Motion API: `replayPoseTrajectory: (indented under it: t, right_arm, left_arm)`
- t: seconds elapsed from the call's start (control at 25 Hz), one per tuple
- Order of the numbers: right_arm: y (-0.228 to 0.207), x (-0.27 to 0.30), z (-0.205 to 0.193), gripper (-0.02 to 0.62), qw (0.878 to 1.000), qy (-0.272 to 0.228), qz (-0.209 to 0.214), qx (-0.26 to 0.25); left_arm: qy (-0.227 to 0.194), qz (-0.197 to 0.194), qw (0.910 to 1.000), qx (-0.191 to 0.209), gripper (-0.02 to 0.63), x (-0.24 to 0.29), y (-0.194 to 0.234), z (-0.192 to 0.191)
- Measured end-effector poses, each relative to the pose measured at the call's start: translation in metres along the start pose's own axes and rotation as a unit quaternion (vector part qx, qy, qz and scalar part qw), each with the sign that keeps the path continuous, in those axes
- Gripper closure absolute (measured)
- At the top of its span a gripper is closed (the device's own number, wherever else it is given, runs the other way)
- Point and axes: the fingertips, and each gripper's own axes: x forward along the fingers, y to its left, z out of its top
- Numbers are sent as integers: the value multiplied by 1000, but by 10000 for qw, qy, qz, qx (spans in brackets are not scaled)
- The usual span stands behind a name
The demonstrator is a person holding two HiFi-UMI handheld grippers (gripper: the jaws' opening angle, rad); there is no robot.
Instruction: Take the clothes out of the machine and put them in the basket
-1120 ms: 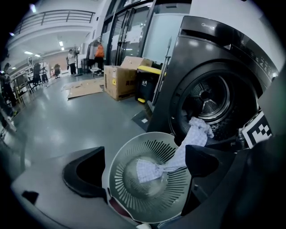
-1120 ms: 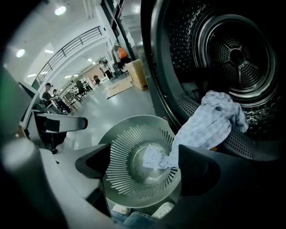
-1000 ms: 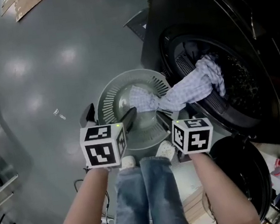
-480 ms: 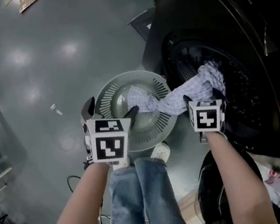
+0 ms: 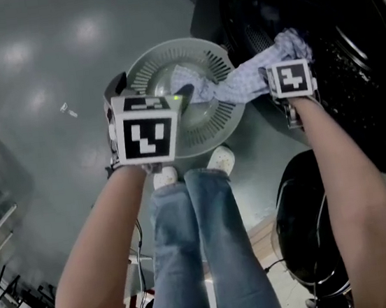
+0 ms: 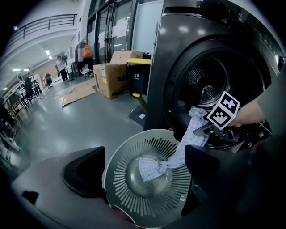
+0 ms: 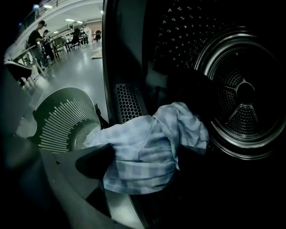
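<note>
Right tongs [image 7: 143, 161] gape wide around the blue-and-white checked cloth [image 7: 147, 143], unpinched. It drapes over the door rim of the dark front-loading machine [image 6: 172, 58] into the grey slotted round basket [image 6: 129, 190]. Left tongs [image 6: 143, 169] hang open above the basket, with bare grey floor [image 5: 27, 73] spreading leftward.

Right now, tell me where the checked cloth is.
In the head view's upper middle, the checked cloth drapes from the machine's door opening at right into the grey basket at left.

- My right gripper [image 7: 145, 156] has swung from the basket's [image 5: 212, 140] 5 o'clock rim to its 3 o'clock, at the laundry machine's [image 5: 354, 93] mouth.
- Its spread jaws now flank the checked cloth [image 5: 243, 80].
</note>
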Motion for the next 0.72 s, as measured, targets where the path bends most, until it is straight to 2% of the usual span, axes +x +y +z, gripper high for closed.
replayPoseTrajectory:
  t: [0.08,0.16,0.2,0.32,0.36,0.4,0.44,0.52,0.64,0.72]
  right_arm:
    - [8,4,-18,147,9986,391,235,251]
    - [4,5,-19,150,9987,442,200,157]
    - [7,6,-16,171,9987,388,307,117]
    - [13,2,-8,323,9982,346,471,94]
    - [12,-2,-6,340,9983,363,444,121]
    - [9,-7,-5,403,9984,353,402,185]
    - [6,-13,-3,543,9985,312,348,278]
    - [-3,-21,-1,548,9987,246,196,413]
    - [-28,-33,-6,548,9981,339,-443,277]
    - [-25,-42,-6,548,9982,241,-501,245]
  left_arm:
    - [180,-46,9998,-8,44,-1,-5,-7]
    - [196,-70,9998,55,44,-1,-7,-9]
    - [183,-72,9998,85,43,-1,-7,-9]
    - [155,-71,9998,91,44,-1,-5,-5]
    - [147,-69,9998,83,44,-1,-4,-4]
    - [140,-66,9999,77,44,-1,-3,-3]
    - [133,-67,9999,68,44,-2,-3,-3]
    - [123,-83,9999,39,44,-3,-4,-3]
    - [98,-137,9998,44,43,-7,-8,-3]
    - [109,-182,9997,74,44,-12,-9,-5]
